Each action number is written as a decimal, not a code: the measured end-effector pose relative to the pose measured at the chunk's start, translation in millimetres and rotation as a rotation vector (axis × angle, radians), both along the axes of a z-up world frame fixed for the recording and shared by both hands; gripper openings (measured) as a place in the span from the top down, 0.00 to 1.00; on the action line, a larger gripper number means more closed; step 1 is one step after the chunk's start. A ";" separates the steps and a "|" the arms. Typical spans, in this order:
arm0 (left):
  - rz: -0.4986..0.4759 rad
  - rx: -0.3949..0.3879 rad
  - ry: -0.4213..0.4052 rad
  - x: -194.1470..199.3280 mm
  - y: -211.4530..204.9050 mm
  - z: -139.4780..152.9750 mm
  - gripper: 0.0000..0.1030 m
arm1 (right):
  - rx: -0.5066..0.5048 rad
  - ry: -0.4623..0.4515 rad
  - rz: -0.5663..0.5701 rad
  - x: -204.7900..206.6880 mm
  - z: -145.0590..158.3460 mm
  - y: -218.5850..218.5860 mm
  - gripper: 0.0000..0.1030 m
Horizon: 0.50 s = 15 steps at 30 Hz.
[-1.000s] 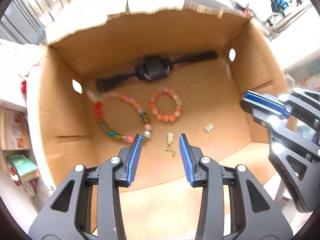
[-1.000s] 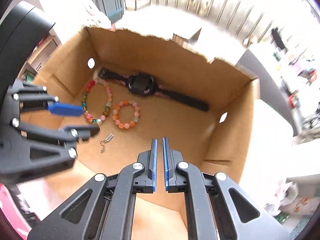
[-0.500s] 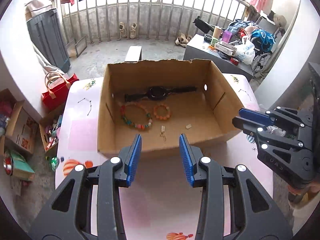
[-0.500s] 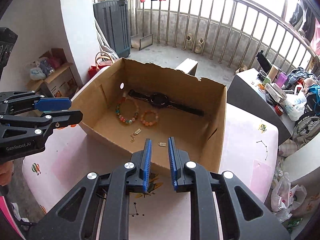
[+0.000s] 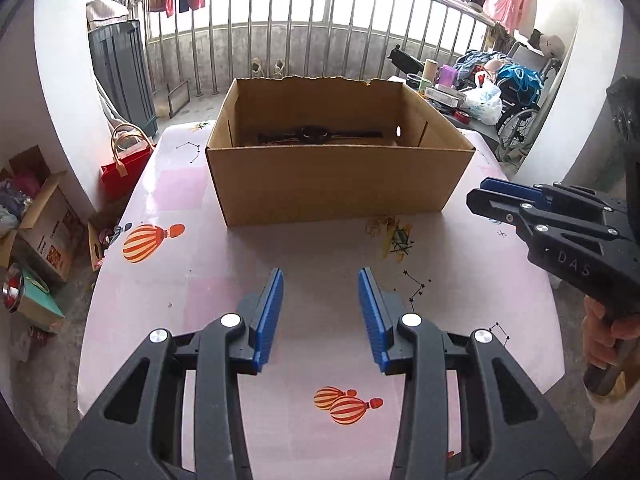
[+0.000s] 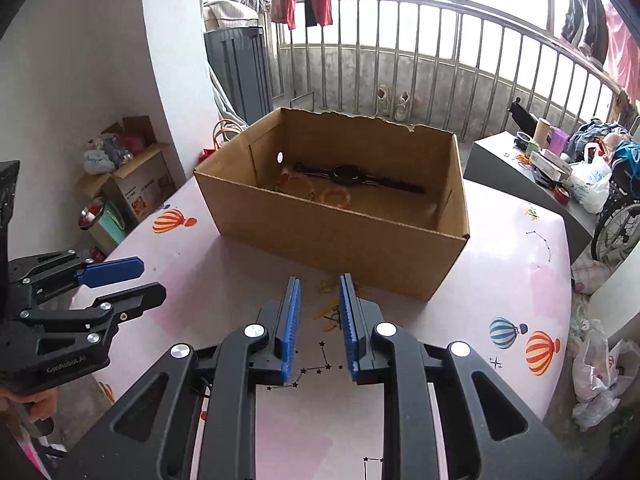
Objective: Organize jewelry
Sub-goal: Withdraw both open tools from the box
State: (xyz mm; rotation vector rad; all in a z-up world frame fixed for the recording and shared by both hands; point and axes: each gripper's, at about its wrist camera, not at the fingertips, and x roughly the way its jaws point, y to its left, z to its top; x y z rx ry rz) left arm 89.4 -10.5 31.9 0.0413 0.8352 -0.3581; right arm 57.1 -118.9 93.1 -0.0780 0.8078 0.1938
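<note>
Behind the barred balcony railing (image 5: pixel 304 32) hung with laundry, a pink glossy counter (image 5: pixel 224 264) printed with striped hot-air balloons carries an open brown corrugated cardboard box (image 6: pixel 344 236), its rear rim torn ragged; inside, on the matte floor, lies a black wristwatch with a round face and flat strap (image 6: pixel 348 174) stretched along the back wall, and nearer the front two rings of smooth rounded beads, a larger multicoloured bracelet (image 6: pixel 296 182) and a smaller orange bracelet (image 6: pixel 338 198), close beside each other; anything smaller on the box floor is hidden by the near wall. Judging by this, the sorting looks close to finished; only a small tangle of thin gold-coloured chain (image 6: pixel 330 286) lies out on the counter, against the box's near wall, and probably goes in next. The left gripper (image 5: pixel 320 312) hangs over bare counter, ribbed blue fingers (image 5: pixel 268 316) spread, nothing between; the right gripper (image 6: pixel 320 324) aims towards that chain, fingers parting, empty too.
</note>
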 end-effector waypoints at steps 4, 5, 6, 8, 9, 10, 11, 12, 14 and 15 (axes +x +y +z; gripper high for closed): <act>-0.003 0.004 -0.014 -18.1 -2.9 -22.4 0.64 | 0.027 0.015 0.026 -17.1 -13.8 1.1 0.79; -0.004 0.012 -0.011 -19.7 -5.3 -28.2 0.64 | 0.015 0.014 0.027 -20.7 -16.7 2.3 0.79; 0.001 0.017 -0.013 -21.1 -6.3 -32.3 0.64 | 0.003 0.009 0.033 -23.7 -18.6 3.7 0.79; 0.009 0.014 -0.018 -22.7 -8.6 -38.0 0.64 | -0.019 -0.011 0.043 -30.8 -20.9 6.6 0.78; 0.011 0.008 -0.025 -23.0 -9.3 -39.6 0.64 | -0.021 -0.019 0.044 -33.8 -22.0 6.7 0.78; 0.015 0.004 -0.032 -22.9 -10.2 -40.7 0.64 | -0.015 -0.024 0.045 -36.0 -23.1 6.1 0.75; 0.013 0.002 -0.033 -23.8 -10.9 -42.9 0.64 | -0.004 -0.028 0.044 -38.1 -24.4 5.1 0.74; 0.010 -0.002 -0.037 -24.0 -10.9 -43.6 0.64 | 0.003 -0.027 0.044 -39.0 -26.2 4.4 0.74; -0.002 0.008 -0.046 -24.5 -13.5 -46.0 0.64 | -0.002 -0.018 0.041 -38.3 -31.1 4.1 0.74; -0.010 0.019 -0.055 -25.7 -15.2 -47.5 0.64 | -0.014 -0.016 0.032 -37.8 -34.4 4.0 0.74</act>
